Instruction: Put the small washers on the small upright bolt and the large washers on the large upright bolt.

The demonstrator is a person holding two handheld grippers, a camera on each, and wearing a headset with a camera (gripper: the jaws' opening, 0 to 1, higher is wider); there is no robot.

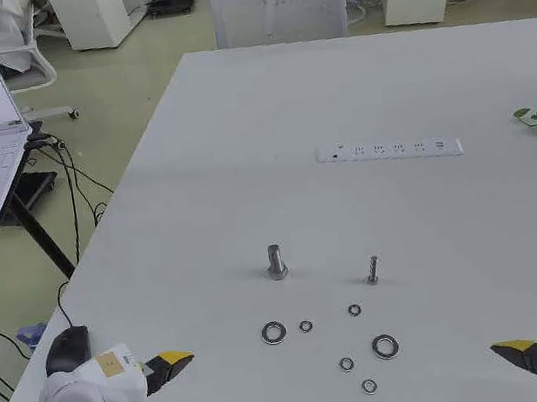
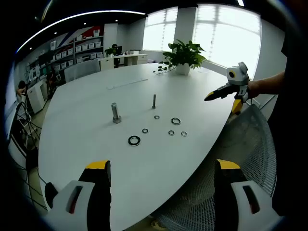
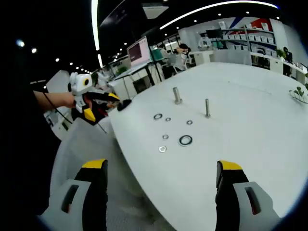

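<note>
1. Opening step, I'd say: the large bolt (image 1: 275,261) and small bolt (image 1: 373,268) stood bare, with the washers (image 1: 274,333) loose just in front.
2. The left gripper (image 2: 161,166) and right gripper (image 3: 161,166) hung wide open and empty; next, pinch one flat washer.
3. White table (image 1: 240,145), power strip (image 1: 389,151), open office.

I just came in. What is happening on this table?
A person holds the left hand-held gripper and the right hand-held gripper at the near edge of the table, both open and empty. Two large washers and four small washers lie loose before the large bolt and the small bolt; none is on a bolt yet.
</note>
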